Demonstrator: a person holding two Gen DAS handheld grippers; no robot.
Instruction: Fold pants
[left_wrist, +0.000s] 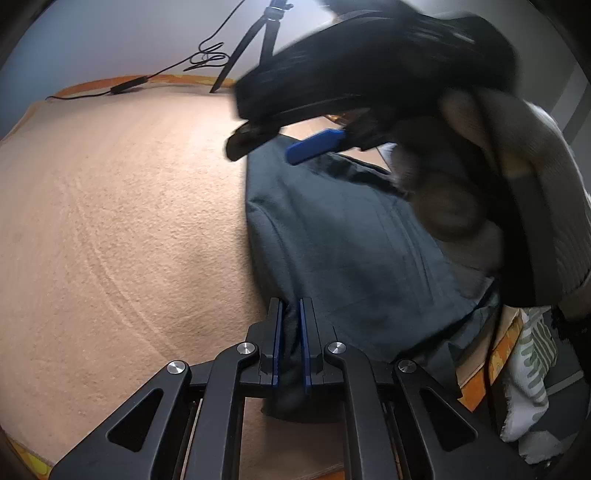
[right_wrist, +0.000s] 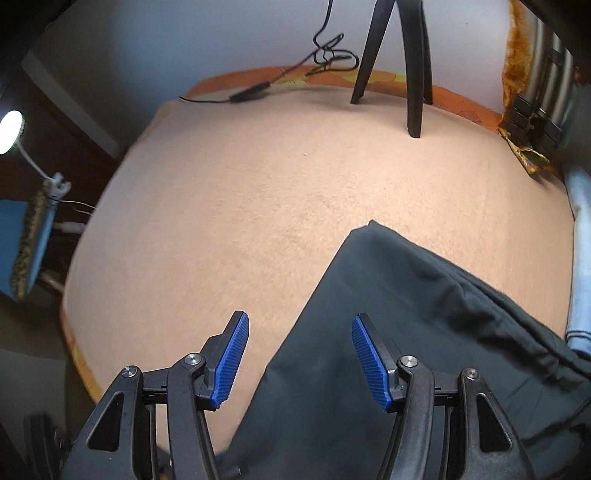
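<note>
Dark grey pants (left_wrist: 351, 251) lie folded on a peach blanket (left_wrist: 110, 221). My left gripper (left_wrist: 291, 306) is shut on the near edge of the pants, with cloth bunched between its blue pads. My right gripper (left_wrist: 280, 142) shows blurred at the far end of the pants in the left wrist view, held by a hand. In the right wrist view the right gripper (right_wrist: 299, 325) is open, its blue pads wide apart above the left edge of the pants (right_wrist: 388, 314). Nothing is between its fingers.
A black tripod (right_wrist: 413, 74) and a black cable (right_wrist: 258, 88) stand at the far edge of the blanket (right_wrist: 258, 203). A lamp (right_wrist: 11, 129) and blue chair (right_wrist: 22, 243) are off to the left. A light blue cloth (right_wrist: 580, 258) lies at the right edge.
</note>
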